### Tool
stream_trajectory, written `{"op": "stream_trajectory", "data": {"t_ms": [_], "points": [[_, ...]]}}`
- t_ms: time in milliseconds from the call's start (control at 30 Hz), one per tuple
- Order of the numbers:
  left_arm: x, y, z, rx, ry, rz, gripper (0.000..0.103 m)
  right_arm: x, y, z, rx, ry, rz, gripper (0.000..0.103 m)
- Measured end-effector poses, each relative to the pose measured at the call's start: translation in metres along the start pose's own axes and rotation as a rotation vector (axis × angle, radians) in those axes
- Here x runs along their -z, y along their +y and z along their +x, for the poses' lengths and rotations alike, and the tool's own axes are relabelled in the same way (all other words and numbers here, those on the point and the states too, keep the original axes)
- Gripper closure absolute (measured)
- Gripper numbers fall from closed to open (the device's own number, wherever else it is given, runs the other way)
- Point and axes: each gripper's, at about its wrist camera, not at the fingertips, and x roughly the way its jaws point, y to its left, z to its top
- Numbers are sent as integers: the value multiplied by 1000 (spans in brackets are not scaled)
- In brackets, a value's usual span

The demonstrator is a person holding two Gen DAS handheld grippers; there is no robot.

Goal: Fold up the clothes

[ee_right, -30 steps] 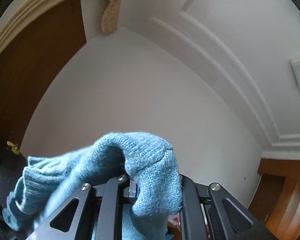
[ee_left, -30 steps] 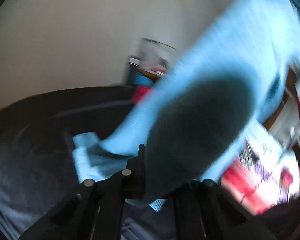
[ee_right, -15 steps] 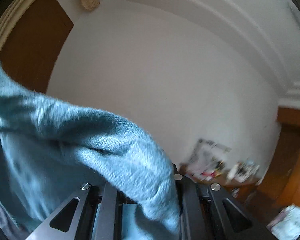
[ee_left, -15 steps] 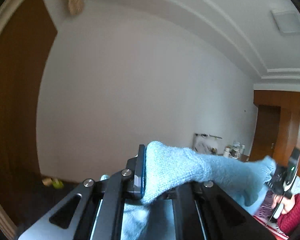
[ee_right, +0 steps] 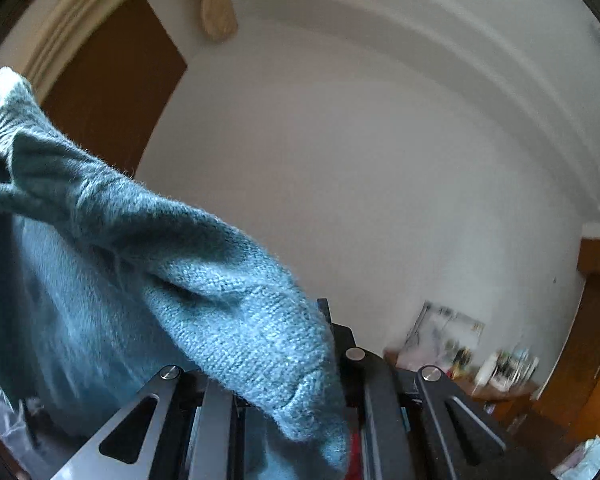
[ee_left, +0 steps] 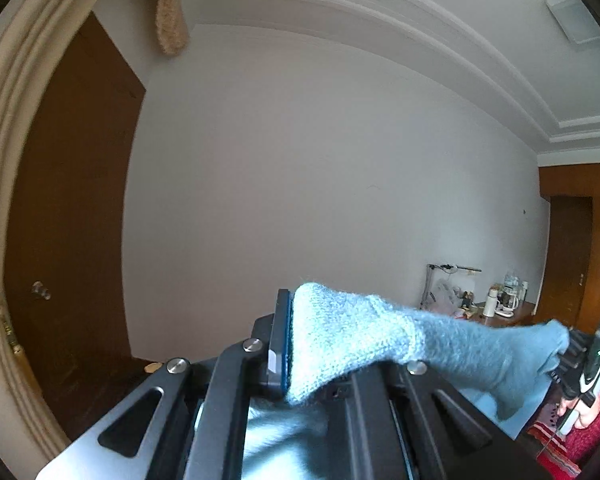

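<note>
- My left gripper [ee_left: 300, 344] and right gripper [ee_right: 332, 364] each clamp the sweater [ee_right: 148, 264], stretched between them, airborne.
- No fold made yet; everything remains.

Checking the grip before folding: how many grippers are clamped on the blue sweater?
2: the left gripper holds one end of the blue sweater; the right gripper holds the other.

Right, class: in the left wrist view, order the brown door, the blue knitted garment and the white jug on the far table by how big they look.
1. brown door
2. blue knitted garment, which sits right at the camera, so nearness inflates it
3. white jug, tiny and far off
</note>
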Motion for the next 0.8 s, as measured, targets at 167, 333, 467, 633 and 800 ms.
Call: {"op": "stream_trajectory", "data": {"t_ms": [167,333,467,633,800], "points": [[-18,0,-38,-8,-49,-31,97,-15,3,-40,75,-184,-47,91],[-23,-9,-54,-23,-74,-35,94,-33,-16,-67,-29,-223,46,91],[-17,-16,-43,-57,-73,29,92,-40,-50,-66,-126,-217,142,91],[-8,0,8,-101,61,25,90,-50,-36,-50,-144,-137,126,91],[62,39,120,-151,308,-35,90,8,22,34,-167,100,42,91]]}}
